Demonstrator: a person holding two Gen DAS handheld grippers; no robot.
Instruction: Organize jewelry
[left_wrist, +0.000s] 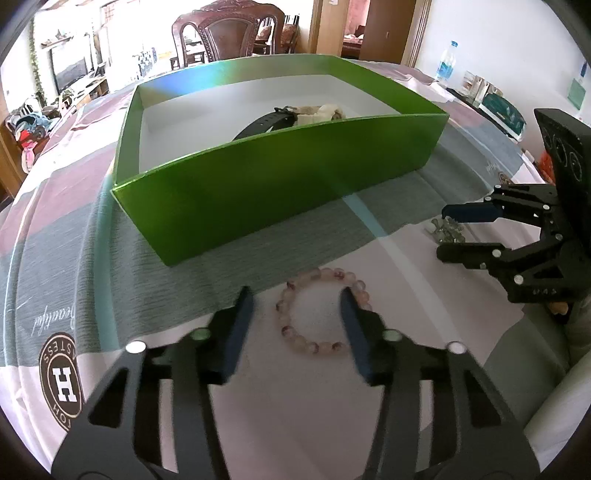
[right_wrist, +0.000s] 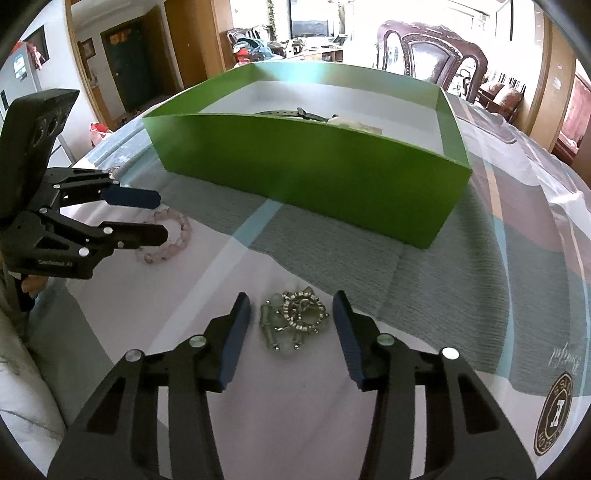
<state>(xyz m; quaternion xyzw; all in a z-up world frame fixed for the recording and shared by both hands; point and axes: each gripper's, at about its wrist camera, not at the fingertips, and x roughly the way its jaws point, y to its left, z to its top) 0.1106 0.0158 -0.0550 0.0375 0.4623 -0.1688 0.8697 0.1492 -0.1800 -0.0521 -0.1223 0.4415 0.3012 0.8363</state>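
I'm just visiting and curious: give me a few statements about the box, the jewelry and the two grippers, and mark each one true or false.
1. The pink bead bracelet lies on the cloth between the open fingers of the left gripper. True.
2. The green box is empty. False: a black strap and a pale item lie inside.
3. The right gripper is shut on the silver-green trinket. False: it is open, with the trinket lying between its fingers.
4. Both pieces lie outside the box. True.
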